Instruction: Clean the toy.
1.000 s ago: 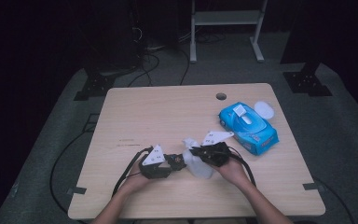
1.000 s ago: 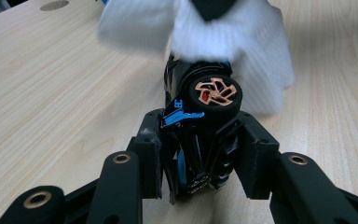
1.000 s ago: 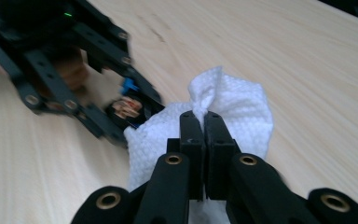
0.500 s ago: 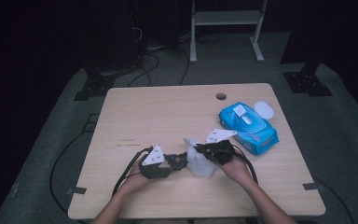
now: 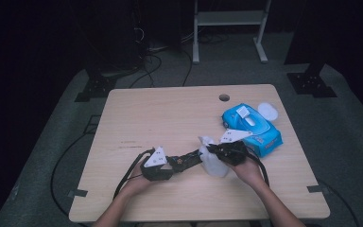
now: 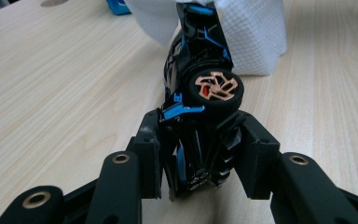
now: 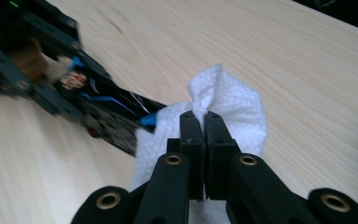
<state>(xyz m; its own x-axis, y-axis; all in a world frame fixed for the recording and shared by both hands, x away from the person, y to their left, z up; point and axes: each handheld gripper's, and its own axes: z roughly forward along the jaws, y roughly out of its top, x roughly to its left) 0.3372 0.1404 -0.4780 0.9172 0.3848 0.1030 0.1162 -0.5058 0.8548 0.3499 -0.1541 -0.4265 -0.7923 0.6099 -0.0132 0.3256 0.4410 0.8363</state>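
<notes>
Your left gripper (image 6: 200, 154) is clamped on one end of a toy car (image 6: 198, 70), black with blue trim, the jaws pinching its body just behind a wheel (image 6: 213, 87) with a copper-coloured hub. That grip lifts the car off the counter (image 5: 170, 113) and points its free end toward your other hand, which looks like the reason for holding it by the tail: the far end stays bare for wiping. Your right gripper (image 7: 204, 122) is closed tight, its jaws nearly meeting on a bunched fold of a white wipe (image 7: 223, 105); pinching it at a gathered tuft leaves the loose cloth hanging below as a pad. In the left gripper view the wipe drapes over the far end of the car, touching it, so the cleaning looks under way rather than about to start. In the high view the car (image 5: 186, 160) spans the gap between the two grippers near the front edge of the counter, low but clear of the wood. The blue pack of wipes (image 5: 253, 126) lies just beyond your right hand (image 5: 248, 170), within easy reach for a fresh sheet, and a small white round lid (image 5: 267, 111) sits beside the pack's far corner.
</notes>
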